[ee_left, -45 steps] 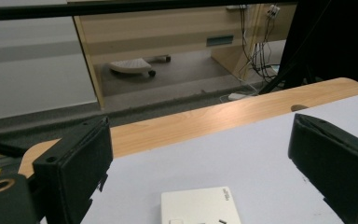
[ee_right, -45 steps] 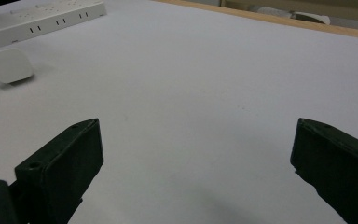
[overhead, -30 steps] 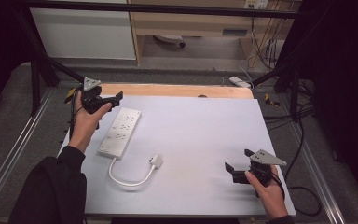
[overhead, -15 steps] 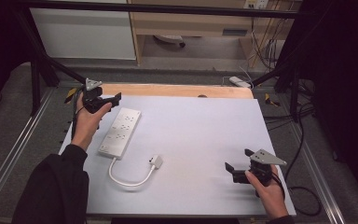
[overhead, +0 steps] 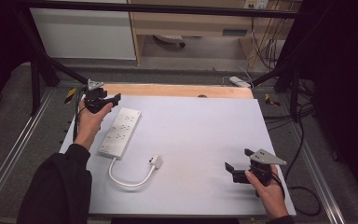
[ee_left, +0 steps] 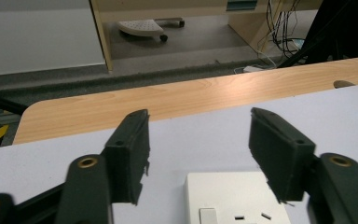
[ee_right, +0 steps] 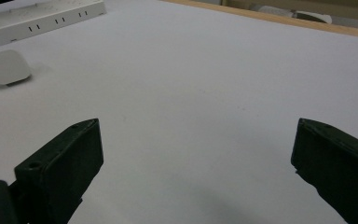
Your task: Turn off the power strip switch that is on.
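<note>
Since the earlier frame the left tool has shifted only slightly near the far end of the white rectangular plastic power strip, and its jaws have just been closing; they stand now about half open, and nothing is between them. In the left gripper view the far end of the strip lies on the white counter just below and ahead of these jaws, not touching them. The right tool is kept in its place, well apart from the strip, toward the near right corner of the counter, with its jaws wide open and empty above the bare surface. The strip lies lengthwise at the left side of the counter. From its near end a white cable curves to the white square plug, which rests just beside the strip, on the side toward the right tool.
</note>
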A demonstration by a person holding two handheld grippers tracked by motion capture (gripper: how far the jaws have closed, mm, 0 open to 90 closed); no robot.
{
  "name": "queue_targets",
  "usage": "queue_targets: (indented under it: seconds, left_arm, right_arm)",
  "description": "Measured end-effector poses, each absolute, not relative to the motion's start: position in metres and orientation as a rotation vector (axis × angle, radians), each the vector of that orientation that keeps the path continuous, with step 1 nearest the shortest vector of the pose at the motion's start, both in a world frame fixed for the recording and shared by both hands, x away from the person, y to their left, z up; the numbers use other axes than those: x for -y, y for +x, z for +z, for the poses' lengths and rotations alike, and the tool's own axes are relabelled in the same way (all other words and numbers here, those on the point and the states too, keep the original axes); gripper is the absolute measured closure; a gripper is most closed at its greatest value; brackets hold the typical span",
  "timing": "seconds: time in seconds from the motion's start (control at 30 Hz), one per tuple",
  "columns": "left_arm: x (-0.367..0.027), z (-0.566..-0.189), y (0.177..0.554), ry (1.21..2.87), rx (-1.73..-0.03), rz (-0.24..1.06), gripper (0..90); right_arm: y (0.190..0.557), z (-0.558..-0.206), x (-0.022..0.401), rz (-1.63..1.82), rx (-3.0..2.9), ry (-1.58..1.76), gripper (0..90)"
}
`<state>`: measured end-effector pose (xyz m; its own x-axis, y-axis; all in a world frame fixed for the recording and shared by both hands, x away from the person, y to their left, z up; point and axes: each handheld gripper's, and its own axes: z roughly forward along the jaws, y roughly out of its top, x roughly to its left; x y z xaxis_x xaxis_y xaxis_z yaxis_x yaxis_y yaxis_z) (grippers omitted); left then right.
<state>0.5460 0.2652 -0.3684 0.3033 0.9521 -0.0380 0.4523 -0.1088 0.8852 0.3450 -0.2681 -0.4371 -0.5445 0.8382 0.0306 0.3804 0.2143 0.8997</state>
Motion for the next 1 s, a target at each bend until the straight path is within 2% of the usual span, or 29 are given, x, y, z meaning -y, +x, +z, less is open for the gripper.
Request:
queue_targets:
  seconds: [0.27, 0.3, 0.37, 0.67, 1.0]
  left_arm:
    - [-0.263, -0.374, 0.549, 1.726, -1.299, 0.7, 61.4]
    - [-0.262, -0.375, 0.55, 1.727, -1.3, 0.692, 66.5]
    - [-0.261, -0.377, 0.551, 1.731, -1.304, 0.683, 68.4]
    - [-0.255, -0.39, 0.555, 1.8, -1.285, 0.629, 88.4]
    - [-0.253, -0.403, 0.553, 1.857, -1.307, 0.61, 90.0]
  right_arm:
    - [0.345, -0.437, 0.268, 1.297, -2.022, 1.122, 2.7]
    - [0.346, -0.437, 0.268, 1.298, -2.024, 1.118, 2.7]
    - [0.346, -0.437, 0.268, 1.295, -2.027, 1.117, 2.7]
    - [0.345, -0.436, 0.268, 1.299, -2.022, 1.115, 2.7]
    - [0.344, -0.434, 0.272, 1.31, -2.005, 1.12, 2.7]
